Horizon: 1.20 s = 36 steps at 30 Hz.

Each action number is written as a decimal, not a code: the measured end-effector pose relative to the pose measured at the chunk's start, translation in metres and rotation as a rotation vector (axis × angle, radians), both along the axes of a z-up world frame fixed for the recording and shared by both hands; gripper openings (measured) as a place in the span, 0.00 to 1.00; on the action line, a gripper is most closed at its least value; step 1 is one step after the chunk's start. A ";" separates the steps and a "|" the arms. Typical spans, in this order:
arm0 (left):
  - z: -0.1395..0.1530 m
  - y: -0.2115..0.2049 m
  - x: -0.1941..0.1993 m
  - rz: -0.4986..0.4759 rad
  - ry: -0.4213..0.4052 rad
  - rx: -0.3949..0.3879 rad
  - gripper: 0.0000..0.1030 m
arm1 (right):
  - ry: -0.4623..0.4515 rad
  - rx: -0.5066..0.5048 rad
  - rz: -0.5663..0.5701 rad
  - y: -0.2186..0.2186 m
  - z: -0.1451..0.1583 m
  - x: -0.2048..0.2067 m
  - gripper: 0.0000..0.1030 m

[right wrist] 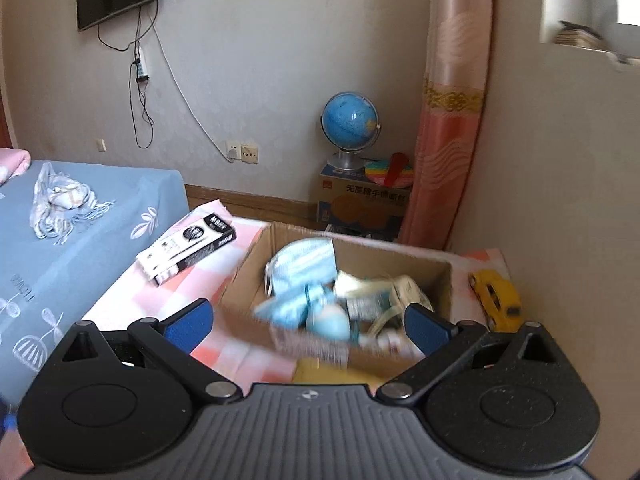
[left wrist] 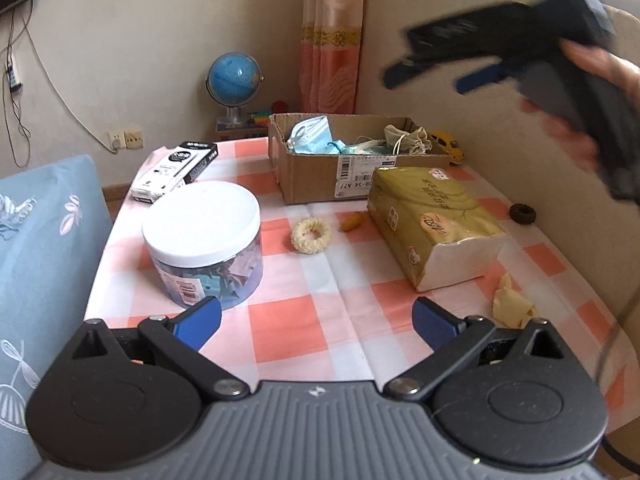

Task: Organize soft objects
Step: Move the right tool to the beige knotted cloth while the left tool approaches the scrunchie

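A cardboard box at the back of the checked table holds blue face masks and a beige pouch. A cream scrunchie, a small orange piece, a dark brown scrunchie and a crumpled yellow cloth lie loose on the cloth. My left gripper is open over the near table, holding nothing. My right gripper, blurred and in a hand, hangs open above the box. In the right wrist view the right gripper is open and empty over the box with the masks.
A jar with a white lid stands at the near left, and a black-and-white carton lies behind it. A tissue pack lies in front of the box. A yellow toy car sits right of the box. A blue bed borders the table's left.
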State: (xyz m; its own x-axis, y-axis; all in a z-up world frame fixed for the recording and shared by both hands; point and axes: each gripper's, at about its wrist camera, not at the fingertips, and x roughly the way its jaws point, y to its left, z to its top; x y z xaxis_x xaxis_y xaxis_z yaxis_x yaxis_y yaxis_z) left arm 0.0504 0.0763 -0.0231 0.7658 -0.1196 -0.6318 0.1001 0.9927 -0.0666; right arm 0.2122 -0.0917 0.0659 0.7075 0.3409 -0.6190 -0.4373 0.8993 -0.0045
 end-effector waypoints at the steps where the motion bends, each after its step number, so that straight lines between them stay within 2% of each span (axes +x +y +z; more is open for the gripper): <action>1: 0.001 -0.001 -0.002 0.001 -0.007 0.007 0.98 | -0.013 -0.002 -0.006 -0.007 0.000 -0.014 1.00; 7: 0.004 -0.005 -0.015 0.009 -0.004 0.020 0.98 | -0.016 -0.003 -0.032 -0.041 -0.020 -0.078 1.00; 11: 0.002 -0.008 -0.023 0.008 0.004 0.025 0.98 | 0.022 -0.007 -0.050 -0.059 -0.047 -0.109 1.00; 16: 0.003 -0.014 -0.026 -0.008 0.000 0.040 0.98 | 0.053 -0.073 -0.061 -0.071 -0.085 -0.133 1.00; 19: 0.001 -0.016 -0.026 -0.022 -0.004 0.046 0.98 | 0.094 -0.107 -0.068 -0.077 -0.107 -0.139 1.00; 23: -0.006 -0.019 -0.019 -0.046 0.010 0.047 0.98 | 0.145 -0.075 -0.091 -0.085 -0.126 -0.139 1.00; 32: -0.023 -0.028 0.013 -0.100 0.038 0.082 0.95 | 0.152 -0.084 -0.105 -0.087 -0.146 -0.139 1.00; 34: -0.025 -0.030 0.020 -0.115 0.029 0.094 0.92 | 0.145 -0.081 -0.101 -0.087 -0.147 -0.139 1.00; 36: -0.027 -0.032 0.027 -0.123 0.018 0.115 0.84 | 0.135 -0.077 -0.093 -0.088 -0.148 -0.139 1.00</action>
State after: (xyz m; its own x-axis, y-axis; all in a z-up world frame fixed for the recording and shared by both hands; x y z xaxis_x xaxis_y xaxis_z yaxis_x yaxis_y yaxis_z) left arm 0.0776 0.0438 -0.0501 0.7382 -0.1376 -0.6604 0.2208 0.9743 0.0438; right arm 0.0737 -0.1801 -0.0817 0.6427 0.2259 -0.7320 -0.3537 0.9351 -0.0219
